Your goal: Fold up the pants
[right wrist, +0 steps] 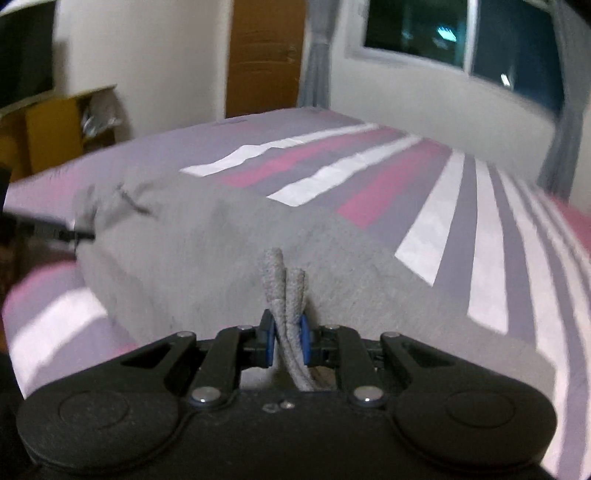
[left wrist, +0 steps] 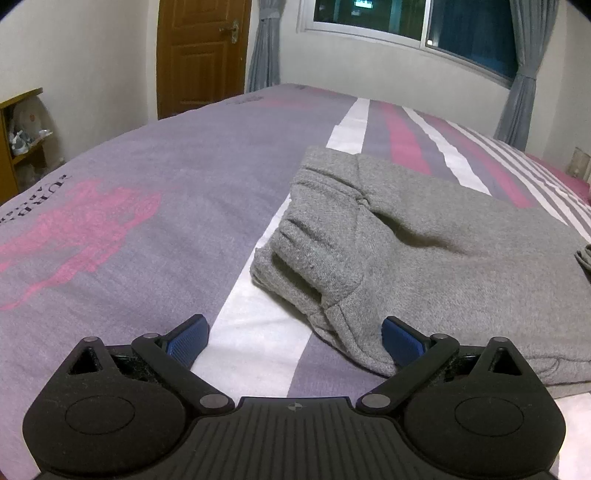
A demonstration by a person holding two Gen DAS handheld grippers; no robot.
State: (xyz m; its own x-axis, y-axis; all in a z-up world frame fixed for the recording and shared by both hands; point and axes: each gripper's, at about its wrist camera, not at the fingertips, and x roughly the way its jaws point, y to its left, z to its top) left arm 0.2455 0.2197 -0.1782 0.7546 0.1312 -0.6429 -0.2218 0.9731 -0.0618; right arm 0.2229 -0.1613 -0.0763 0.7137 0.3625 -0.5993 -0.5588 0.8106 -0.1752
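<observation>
The right claw (right wrist: 286, 341) is pressed nearly together on gray fabric: two thick folded edges of the gray pants (right wrist: 229, 258) rise side by side between its blue pads (right wrist: 303, 341), pinched tight, with the rest of the cloth spreading away from the claw onto the bed (right wrist: 417, 173). The right wrist view is blurred, so fine detail of the fabric is hard to read, but the grip itself is sharp and plain.

The left claw (left wrist: 295, 341) stands spread wide, its blue pads (left wrist: 186, 341) far apart and holding nothing. The near corner of the pants (left wrist: 424, 258) lies just between the pads on the right side, and the right pad sits against or just beside that fabric edge; I cannot tell which.

In the left wrist view the pants lie on the right half of the bed (left wrist: 166, 184), bunched and ridged at their left end, flat further right. This view also shows a pink printed figure (left wrist: 74, 236) on the purple bedcover to the left, a brown door (left wrist: 201, 55) with its handle, a window (left wrist: 413, 22) with gray curtains (left wrist: 521, 74), and a wooden shelf (left wrist: 22, 140) at the far left.

The right wrist view shows the striped part of the bedcover more fully, pink, white and purple bands fanning out to the right, and a dark object (right wrist: 44, 229) at the left edge touching or near the pants' far left end, too blurred to identify.
</observation>
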